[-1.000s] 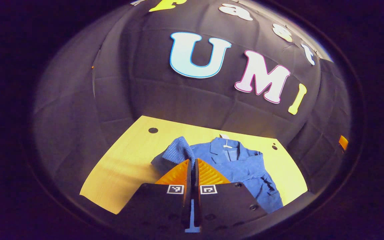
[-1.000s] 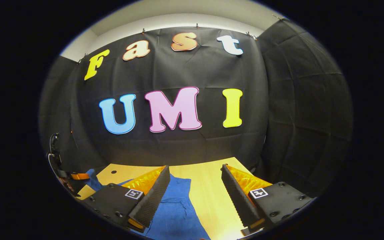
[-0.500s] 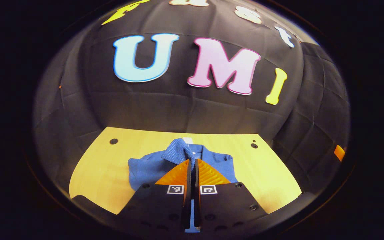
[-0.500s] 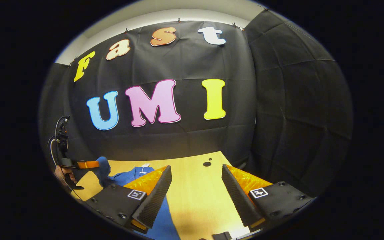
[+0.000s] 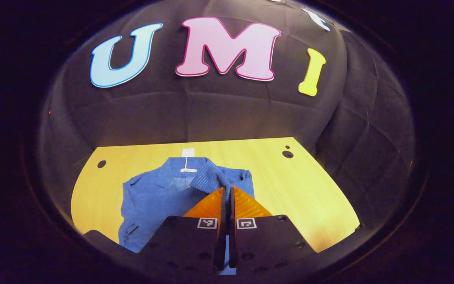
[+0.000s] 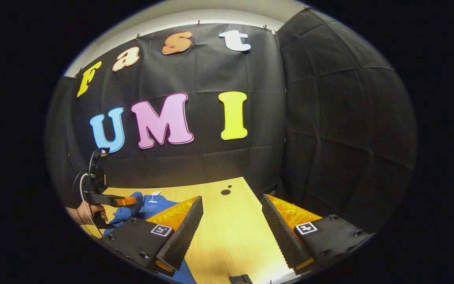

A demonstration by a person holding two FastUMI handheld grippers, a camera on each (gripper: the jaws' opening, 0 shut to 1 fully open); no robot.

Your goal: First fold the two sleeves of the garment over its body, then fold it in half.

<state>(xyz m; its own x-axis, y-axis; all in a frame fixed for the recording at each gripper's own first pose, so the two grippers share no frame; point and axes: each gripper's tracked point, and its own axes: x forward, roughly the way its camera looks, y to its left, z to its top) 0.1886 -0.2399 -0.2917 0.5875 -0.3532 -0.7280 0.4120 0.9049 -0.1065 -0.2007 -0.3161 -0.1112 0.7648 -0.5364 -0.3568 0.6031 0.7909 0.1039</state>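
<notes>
Left gripper [image 5: 227, 193]: black housing with square coded markers and round screw holes. Right gripper [image 6: 231, 221]: same black plates, markers, screws. Distant unit trails looping black cable [image 6: 82, 188].

**Booth and tabletop**

A yellow wooden table [image 5: 290, 185] fills the lower half of the left gripper view, with dark round holes [image 5: 101, 163] near its far corners at ten and two o'clock. Behind it hangs creased black cloth [image 6: 329, 118]. A pale strip of wall [image 6: 211, 15] shows at twelve o'clock above the cloth.
</notes>
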